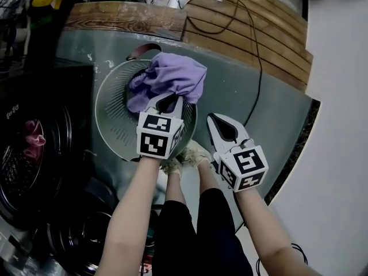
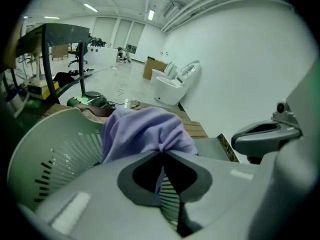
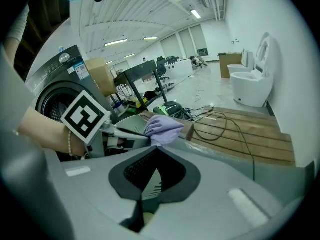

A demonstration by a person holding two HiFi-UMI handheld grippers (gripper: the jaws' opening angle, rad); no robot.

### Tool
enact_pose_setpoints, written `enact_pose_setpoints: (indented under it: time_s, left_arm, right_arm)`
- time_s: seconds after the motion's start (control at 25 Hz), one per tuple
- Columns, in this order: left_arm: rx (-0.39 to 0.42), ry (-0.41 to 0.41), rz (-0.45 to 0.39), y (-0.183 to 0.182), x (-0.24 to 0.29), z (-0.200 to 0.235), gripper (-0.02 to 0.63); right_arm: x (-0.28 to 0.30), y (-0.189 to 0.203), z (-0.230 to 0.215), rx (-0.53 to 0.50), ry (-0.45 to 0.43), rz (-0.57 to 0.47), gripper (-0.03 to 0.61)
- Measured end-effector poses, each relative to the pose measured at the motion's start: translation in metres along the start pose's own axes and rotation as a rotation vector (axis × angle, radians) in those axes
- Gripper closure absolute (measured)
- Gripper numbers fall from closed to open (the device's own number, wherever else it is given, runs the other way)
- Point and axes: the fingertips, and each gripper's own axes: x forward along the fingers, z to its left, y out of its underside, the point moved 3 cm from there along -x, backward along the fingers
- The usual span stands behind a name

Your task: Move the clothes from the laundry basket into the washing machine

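A bunched purple garment (image 1: 171,78) hangs over the far rim of the round grey laundry basket (image 1: 112,122). My left gripper (image 1: 172,100) is shut on the garment's lower fold; in the left gripper view the cloth (image 2: 142,130) bulges just past the closed tips. My right gripper (image 1: 220,121) is shut and holds nothing, a little right of the basket above the grey floor mat. In the right gripper view the purple garment (image 3: 162,125) lies ahead past the closed jaws. The washing machine (image 1: 23,154) stands at the left with its drum open and a pink cloth (image 1: 33,137) inside.
Wooden boards (image 1: 253,33) with a black cable (image 1: 256,56) run behind the basket. The person's legs and shoes (image 1: 187,154) are below the grippers. A second round door (image 1: 86,234) sits at bottom left. A white wall (image 1: 339,125) borders the right.
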Motion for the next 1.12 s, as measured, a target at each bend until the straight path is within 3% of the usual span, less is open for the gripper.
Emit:
enact_pose_setpoints:
  time_s: [0.2, 0.36, 0.52, 0.6, 0.68, 0.76, 0.84, 0.92, 1.04, 1.12]
  left_arm:
    - [-0.071, -0.014, -0.095, -0.012, -0.074, -0.003, 0.583]
    - [-0.124, -0.068, -0.165, -0.018, -0.140, 0.007, 0.583]
    - [-0.151, -0.090, -0.235, -0.022, -0.200, 0.011, 0.584]
    - [-0.164, -0.097, -0.270, -0.023, -0.227, 0.014, 0.584]
    - [-0.187, -0.111, -0.314, -0.023, -0.253, 0.017, 0.584]
    - [-0.227, -0.130, -0.373, -0.020, -0.277, 0.021, 0.584]
    - [-0.264, -0.158, -0.424, -0.015, -0.299, 0.026, 0.585]
    - [-0.295, -0.194, -0.447, -0.005, -0.320, 0.034, 0.584]
    - [-0.347, -0.253, -0.485, 0.018, -0.345, 0.048, 0.584]
    - [-0.390, -0.304, -0.511, 0.036, -0.355, 0.058, 0.584]
  right_arm:
    - [-0.005, -0.031, 0.017, -0.144, 0.011, -0.024, 0.537]
    - [0.009, -0.048, 0.062, -0.281, -0.125, 0.003, 0.325]
    - [0.026, -0.055, 0.123, -0.521, -0.256, 0.061, 0.080]
    - [0.036, -0.055, 0.151, -0.661, -0.291, 0.086, 0.036]
    - [0.050, -0.052, 0.175, -0.735, -0.330, 0.109, 0.020]
    - [0.066, -0.047, 0.196, -0.742, -0.389, 0.127, 0.028]
    - [0.081, -0.039, 0.217, -0.752, -0.448, 0.144, 0.094]
    - [0.091, -0.034, 0.237, -0.741, -0.495, 0.141, 0.223]
    - [0.094, -0.028, 0.263, -0.666, -0.556, 0.151, 0.492]
    - [0.094, -0.022, 0.276, -0.639, -0.594, 0.198, 0.513]
